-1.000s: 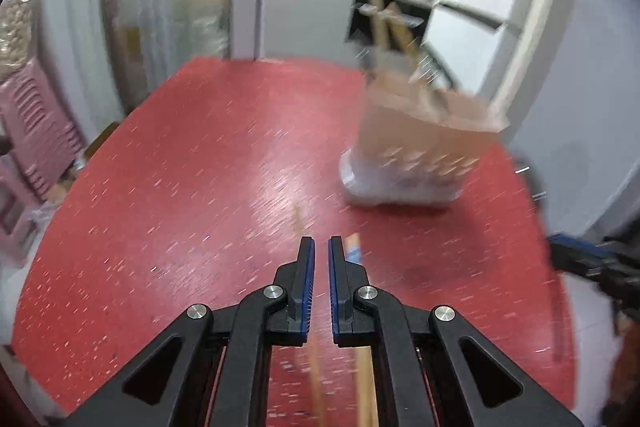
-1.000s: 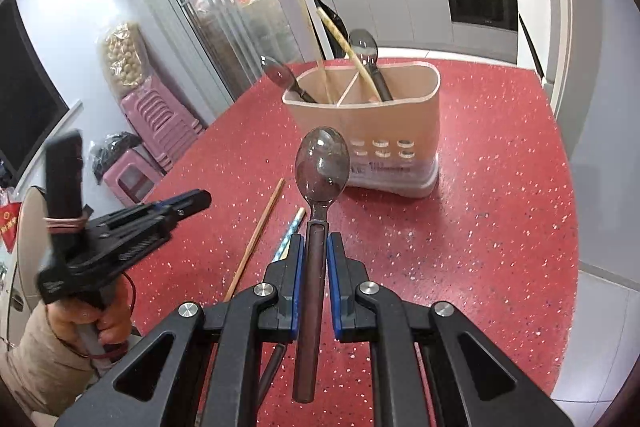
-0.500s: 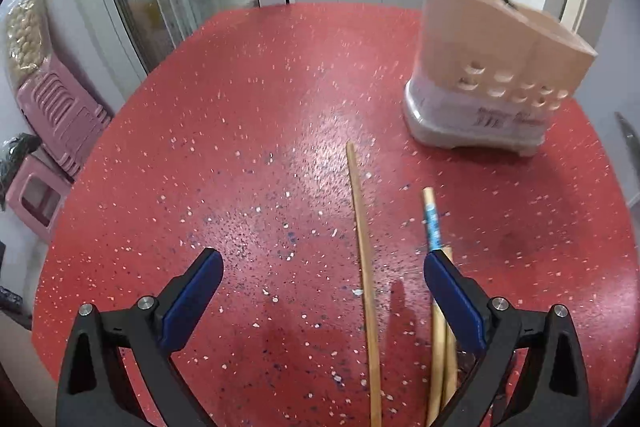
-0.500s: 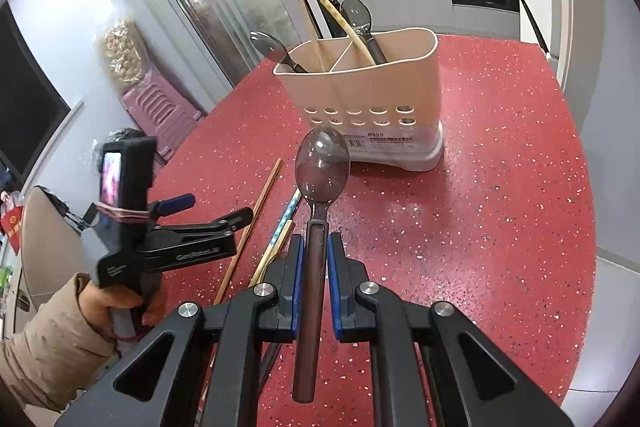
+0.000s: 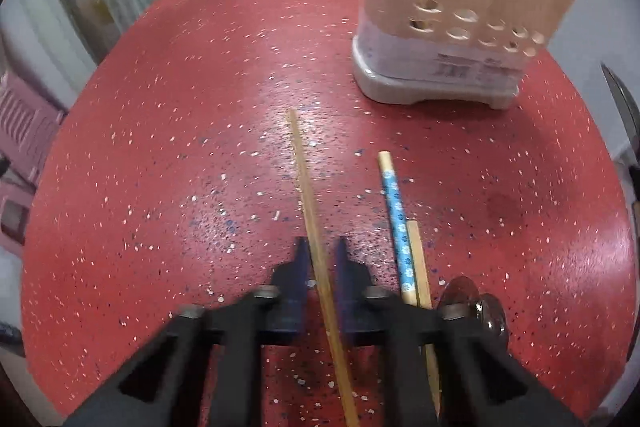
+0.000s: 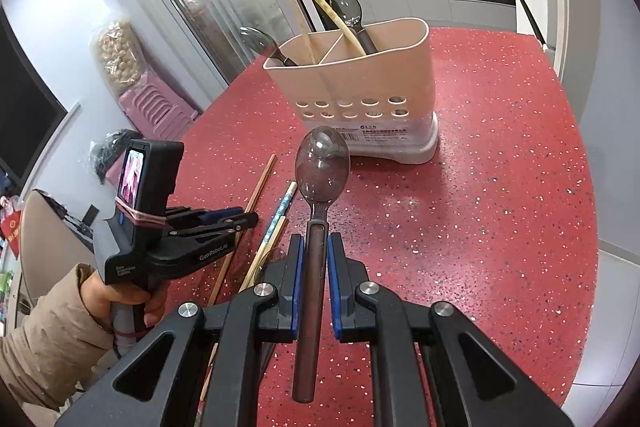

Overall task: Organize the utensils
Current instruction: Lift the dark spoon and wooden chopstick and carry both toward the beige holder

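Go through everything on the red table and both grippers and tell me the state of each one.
Left gripper: jaws just closed on the plain chopstick, which lies flat.
Right gripper: shut on the spoon, bowl forward.
Blue chopstick: flat on the table, loose.
Holder: upright, with spoons and chopsticks inside.

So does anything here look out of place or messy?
Yes: loose chopsticks lie on the red table instead of in the utensil holder: a plain wooden chopstick between the left gripper's fingers, and a blue-patterned chopstick beside another plain one. Nothing looks spilled or broken.
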Action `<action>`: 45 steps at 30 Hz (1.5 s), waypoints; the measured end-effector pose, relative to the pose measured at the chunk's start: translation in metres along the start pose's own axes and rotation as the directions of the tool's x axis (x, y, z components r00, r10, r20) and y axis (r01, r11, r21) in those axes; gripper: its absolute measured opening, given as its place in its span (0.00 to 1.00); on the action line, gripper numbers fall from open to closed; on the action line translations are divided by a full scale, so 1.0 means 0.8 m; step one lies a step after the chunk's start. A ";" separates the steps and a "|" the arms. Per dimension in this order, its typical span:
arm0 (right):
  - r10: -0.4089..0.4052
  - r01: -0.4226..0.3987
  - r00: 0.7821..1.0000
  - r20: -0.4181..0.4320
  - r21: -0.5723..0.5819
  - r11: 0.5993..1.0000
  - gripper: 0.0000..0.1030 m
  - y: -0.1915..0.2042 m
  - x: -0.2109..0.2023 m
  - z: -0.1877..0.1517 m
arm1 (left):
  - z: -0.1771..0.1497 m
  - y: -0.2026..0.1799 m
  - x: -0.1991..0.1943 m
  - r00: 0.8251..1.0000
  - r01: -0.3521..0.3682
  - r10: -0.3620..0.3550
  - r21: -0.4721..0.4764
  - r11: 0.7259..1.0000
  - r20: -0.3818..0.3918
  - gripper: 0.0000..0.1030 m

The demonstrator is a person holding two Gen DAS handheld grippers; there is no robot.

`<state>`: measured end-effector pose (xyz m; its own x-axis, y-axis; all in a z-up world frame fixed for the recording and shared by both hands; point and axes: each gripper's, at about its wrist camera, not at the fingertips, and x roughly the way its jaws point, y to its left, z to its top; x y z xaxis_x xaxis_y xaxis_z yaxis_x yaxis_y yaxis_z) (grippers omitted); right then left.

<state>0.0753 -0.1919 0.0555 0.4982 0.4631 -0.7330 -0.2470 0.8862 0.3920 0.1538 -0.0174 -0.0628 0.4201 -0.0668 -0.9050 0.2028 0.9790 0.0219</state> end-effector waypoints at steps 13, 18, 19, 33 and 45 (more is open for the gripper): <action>-0.015 0.015 1.000 0.013 -0.006 1.000 0.12 0.006 -0.007 0.003 | -0.024 0.024 -0.078 0.978 0.128 -0.109 -0.100 0.987 0.179 0.31; -0.015 0.016 0.999 0.035 -0.013 1.000 0.12 0.011 -0.015 0.010 | -0.012 0.032 -0.131 0.947 0.176 -0.135 -0.120 0.977 0.290 0.31; -0.015 0.016 0.999 0.040 -0.015 1.000 0.12 0.010 -0.017 0.013 | -0.008 0.031 -0.142 0.940 0.183 -0.138 -0.118 0.976 0.312 0.31; -0.026 0.029 0.993 0.111 -0.032 0.999 0.12 0.010 -0.040 0.053 | 0.047 0.021 -0.228 0.846 0.227 -0.167 -0.057 0.972 0.507 0.31; -0.004 0.005 0.997 0.074 -0.009 1.000 0.12 -0.002 -0.022 0.043 | 0.058 0.051 -0.075 0.976 0.119 -0.073 -0.226 0.967 0.204 0.42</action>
<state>0.0953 -0.2022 0.0870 0.5592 0.4573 -0.6915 -0.2520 0.8884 0.3837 0.1776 0.0174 0.0120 0.5759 -0.1757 -0.7985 0.0460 0.9821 -0.1829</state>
